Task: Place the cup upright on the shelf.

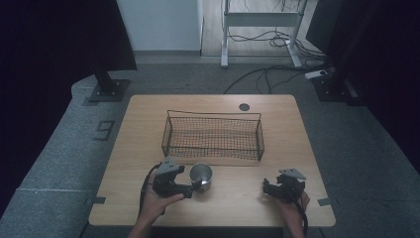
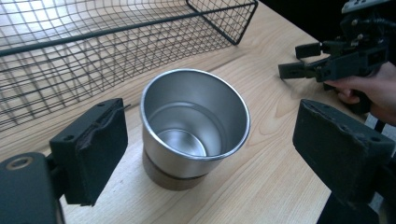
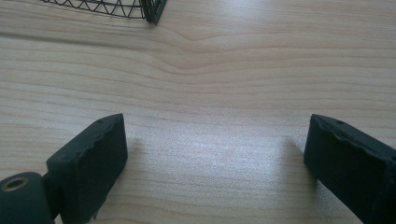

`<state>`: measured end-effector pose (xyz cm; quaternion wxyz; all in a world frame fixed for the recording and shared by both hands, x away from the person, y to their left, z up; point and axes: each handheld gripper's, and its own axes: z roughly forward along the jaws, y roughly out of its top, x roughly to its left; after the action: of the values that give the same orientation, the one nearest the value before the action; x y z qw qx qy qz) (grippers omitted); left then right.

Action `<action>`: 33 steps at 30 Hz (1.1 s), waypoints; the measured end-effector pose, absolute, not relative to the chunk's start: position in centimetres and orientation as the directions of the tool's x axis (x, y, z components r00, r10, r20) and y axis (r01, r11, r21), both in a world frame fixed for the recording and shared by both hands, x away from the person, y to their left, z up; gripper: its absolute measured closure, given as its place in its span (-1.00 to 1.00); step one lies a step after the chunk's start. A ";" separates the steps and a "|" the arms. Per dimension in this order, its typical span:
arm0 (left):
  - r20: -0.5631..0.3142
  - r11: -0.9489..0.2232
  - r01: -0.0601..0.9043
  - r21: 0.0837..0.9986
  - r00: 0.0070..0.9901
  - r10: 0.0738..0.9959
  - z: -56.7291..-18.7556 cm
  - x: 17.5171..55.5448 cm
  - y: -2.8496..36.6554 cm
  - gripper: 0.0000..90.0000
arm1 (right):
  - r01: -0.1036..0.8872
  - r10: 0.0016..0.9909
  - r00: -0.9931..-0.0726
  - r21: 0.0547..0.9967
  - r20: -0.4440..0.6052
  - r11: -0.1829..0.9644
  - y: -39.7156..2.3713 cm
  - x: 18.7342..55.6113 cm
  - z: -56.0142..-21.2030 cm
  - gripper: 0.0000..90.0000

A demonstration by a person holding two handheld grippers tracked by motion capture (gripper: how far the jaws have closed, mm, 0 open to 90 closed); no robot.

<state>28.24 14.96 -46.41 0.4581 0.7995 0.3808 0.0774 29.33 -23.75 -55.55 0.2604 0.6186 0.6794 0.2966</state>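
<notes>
Jaws of the left gripper point(image 2: 205, 154) stand wide on either side of the steel cup point(image 2: 195, 126), clear of its wall, seemingly lined up for a grasp. The cup sits upright just in front of the wire basket point(image 1: 213, 135), its likely destination. The right gripper point(image 1: 267, 189) rests apart, jaws wide over bare wooden table point(image 3: 224, 70). Grey carpet surrounds the table.

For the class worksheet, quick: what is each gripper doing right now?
Left gripper: open, jaws on either side of the shiny round steel cup, pads not touching it.
Right gripper: open, holding nothing, above the light wooden table.
</notes>
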 end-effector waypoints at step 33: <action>-0.179 -0.338 0.566 0.752 0.669 0.722 -49.2 30.3 11.5 -0.99 | 0.683 0.995 -0.100 0.728 0.010 0.061 -23.7 29.3 -55.5 -0.84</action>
<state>30.35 11.50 -49.22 0.4175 0.8124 0.3961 0.0934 29.25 -23.73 -55.55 0.2626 0.6173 0.6795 0.2971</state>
